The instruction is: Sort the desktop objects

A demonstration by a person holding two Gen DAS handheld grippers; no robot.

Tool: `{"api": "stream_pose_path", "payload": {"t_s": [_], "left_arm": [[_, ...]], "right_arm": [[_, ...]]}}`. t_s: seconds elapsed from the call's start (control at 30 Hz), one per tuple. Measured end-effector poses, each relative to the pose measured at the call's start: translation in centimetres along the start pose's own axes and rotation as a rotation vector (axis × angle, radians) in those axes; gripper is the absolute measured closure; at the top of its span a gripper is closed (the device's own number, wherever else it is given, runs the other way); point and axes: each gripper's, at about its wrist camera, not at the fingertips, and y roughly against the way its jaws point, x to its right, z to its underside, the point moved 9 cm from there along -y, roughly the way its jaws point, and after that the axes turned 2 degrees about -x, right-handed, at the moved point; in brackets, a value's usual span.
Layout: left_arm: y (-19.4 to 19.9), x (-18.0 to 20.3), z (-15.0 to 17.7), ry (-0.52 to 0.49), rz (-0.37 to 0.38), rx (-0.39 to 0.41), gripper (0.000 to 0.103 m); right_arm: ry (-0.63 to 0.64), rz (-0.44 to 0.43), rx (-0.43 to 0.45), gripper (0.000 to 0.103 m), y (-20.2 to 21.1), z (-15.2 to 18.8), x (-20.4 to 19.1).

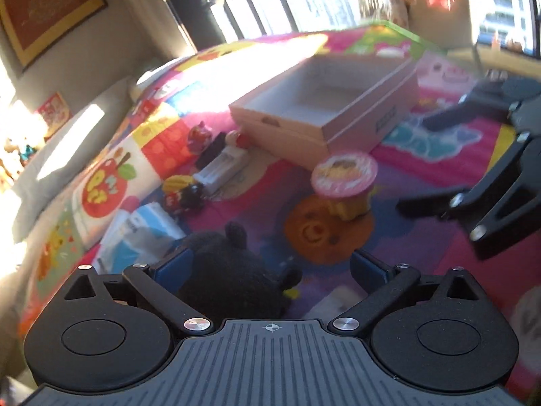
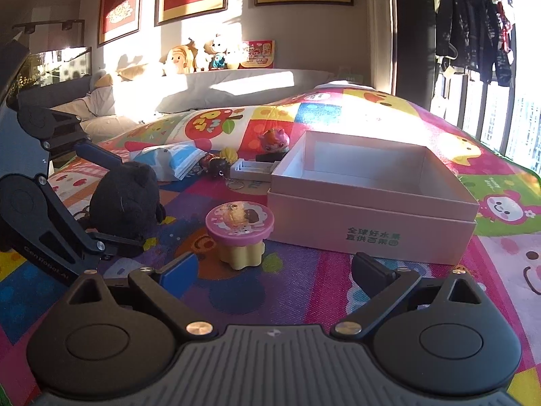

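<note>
My left gripper [image 1: 268, 265] is open, its fingers on either side of a black plush toy [image 1: 230, 280] that lies on the colourful mat; the right wrist view shows the same, with the plush [image 2: 126, 199] between the left gripper's fingers [image 2: 101, 199]. My right gripper [image 2: 274, 270] is open and empty, just in front of a pink-lidded yellow cup toy [image 2: 240, 233], which also shows in the left wrist view [image 1: 343, 181]. An open, empty pink box [image 2: 372, 203] stands behind the cup toy; it also shows in the left wrist view [image 1: 324, 108].
Small items lie in a cluster behind the plush: a blue-white packet [image 2: 175, 160], a dark keychain figure [image 2: 216, 165], a white holder [image 2: 252, 169] and a pink figurine [image 2: 274, 140]. A grey sofa [image 2: 236, 84] with plush toys lines the wall.
</note>
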Motion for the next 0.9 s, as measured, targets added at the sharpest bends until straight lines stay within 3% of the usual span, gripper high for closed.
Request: {"api": "stream_pose_path", "payload": {"t_s": [0.07, 0.13, 0.23, 0.33, 0.4, 0.5, 0.57, 0.67, 0.7, 0.73, 0.9], "left_arm": [[0.9, 0.7, -0.8, 0.092, 0.121, 0.072, 0.001], [1.1, 0.4, -0.9, 0.184, 0.130, 0.104, 0.002], [1.0, -0.2, 0.1, 0.275, 0.182, 0.079, 0.002], [3.1, -1.5, 0.6, 0.345, 0.158, 0.131, 0.001], [4.5, -3.5, 0.8, 0.391, 0.058, 0.169, 0.000], [4.0, -7.0, 2.5, 0.518, -0.120, 0.091, 0.000], [2.5, -8.7, 4.2, 0.635, -0.161, 0.003, 0.000], [0.5, -10.2, 6.3, 0.799, -0.141, -0.088, 0.000], [0.0, -10.3, 6.5, 0.818, -0.129, -0.092, 0.000], [-0.4, -10.4, 6.5, 0.826, -0.128, -0.097, 0.000], [-2.4, -9.9, 6.0, 0.828, -0.116, -0.109, 0.000]], "right_arm": [[-0.004, -0.017, -0.010, 0.005, -0.2, -0.2, -0.1], [-0.032, -0.042, -0.018, 0.005, -0.5, -0.6, 0.0], [-0.103, -0.063, -0.039, 0.006, -1.1, -1.5, 0.6], [-0.123, -0.043, -0.031, 0.006, -1.3, -2.7, 0.9], [-0.075, -0.027, -0.025, 0.006, -1.4, -3.3, 0.5], [-0.003, -0.026, -0.030, 0.009, -1.8, -3.9, -0.8], [0.044, -0.016, -0.048, 0.009, -2.5, -4.1, -1.8], [0.111, 0.016, -0.087, 0.014, -4.3, -3.9, -3.2], [0.126, 0.026, -0.099, 0.023, -4.8, -3.8, -3.6], [0.143, 0.036, -0.119, 0.045, -5.4, -3.6, -3.9], [0.135, 0.059, -0.158, 0.047, -5.4, -3.0, -3.3]]}}
